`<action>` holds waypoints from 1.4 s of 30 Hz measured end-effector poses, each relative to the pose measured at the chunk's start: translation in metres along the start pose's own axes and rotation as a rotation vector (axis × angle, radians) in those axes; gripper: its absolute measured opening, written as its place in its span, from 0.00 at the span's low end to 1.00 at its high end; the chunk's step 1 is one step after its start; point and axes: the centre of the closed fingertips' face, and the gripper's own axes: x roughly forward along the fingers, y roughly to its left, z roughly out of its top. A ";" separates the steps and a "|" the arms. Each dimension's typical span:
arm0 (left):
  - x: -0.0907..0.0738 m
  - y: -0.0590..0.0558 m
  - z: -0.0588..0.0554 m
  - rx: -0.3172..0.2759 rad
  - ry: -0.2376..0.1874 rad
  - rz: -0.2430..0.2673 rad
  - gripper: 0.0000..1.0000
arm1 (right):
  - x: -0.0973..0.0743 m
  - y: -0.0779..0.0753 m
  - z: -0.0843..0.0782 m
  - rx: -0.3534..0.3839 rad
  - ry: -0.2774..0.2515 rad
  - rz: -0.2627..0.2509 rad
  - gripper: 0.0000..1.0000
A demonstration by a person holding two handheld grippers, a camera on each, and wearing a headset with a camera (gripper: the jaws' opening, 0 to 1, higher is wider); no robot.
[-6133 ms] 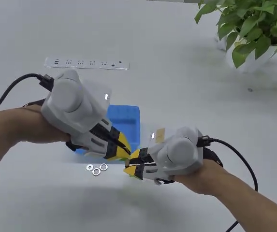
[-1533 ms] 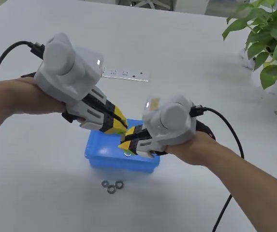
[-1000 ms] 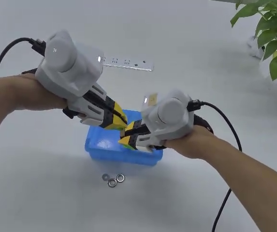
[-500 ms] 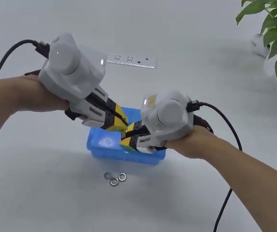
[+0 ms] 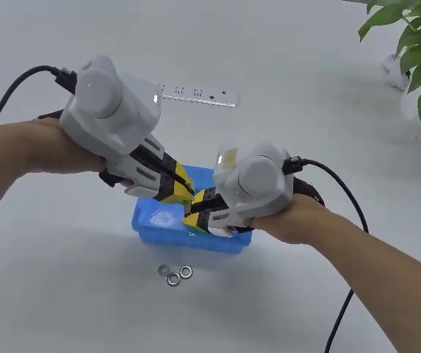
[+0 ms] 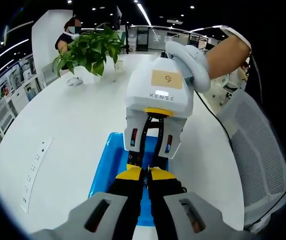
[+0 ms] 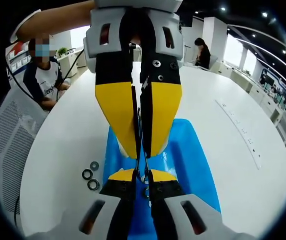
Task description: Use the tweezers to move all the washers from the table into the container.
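Note:
The blue container (image 5: 155,220) sits on the white table, with three washers (image 5: 173,274) lying just in front of it. Both grippers meet tip to tip over the container. My left gripper (image 5: 186,193) reaches in from the left and is shut on thin metal tweezers (image 7: 138,125). My right gripper (image 5: 192,218) comes from the right, shut on the lower end of the tweezers. In the right gripper view the washers (image 7: 89,176) lie left of the container (image 7: 190,160). Whether the tweezer tips hold a washer I cannot tell.
A white power strip (image 5: 195,95) lies behind the container. A potted plant (image 5: 412,51) stands at the far right. Cables trail from both grippers. Bare table lies all round the container (image 6: 105,170).
Six seconds ago both grippers' tips were low at the table beside the washers; now they are over the container. Over the last second they have hardly moved.

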 end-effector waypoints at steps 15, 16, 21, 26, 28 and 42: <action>-0.009 -0.004 0.012 0.029 -0.009 0.009 0.07 | -0.012 0.002 0.010 -0.003 -0.020 -0.016 0.11; -0.010 -0.005 0.014 0.032 -0.011 0.009 0.07 | -0.014 0.002 0.011 -0.004 -0.023 -0.018 0.11; -0.015 -0.008 0.021 0.047 -0.013 0.011 0.07 | -0.021 0.004 0.017 -0.005 -0.033 -0.032 0.11; -0.019 -0.014 0.028 0.065 -0.014 0.007 0.06 | -0.028 0.008 0.021 -0.011 -0.037 -0.042 0.11; -0.020 -0.017 0.030 0.071 -0.011 0.006 0.06 | -0.031 0.010 0.022 -0.010 -0.037 -0.048 0.11; -0.032 -0.033 0.040 0.103 -0.001 0.006 0.06 | -0.044 0.024 0.033 -0.024 -0.045 -0.068 0.11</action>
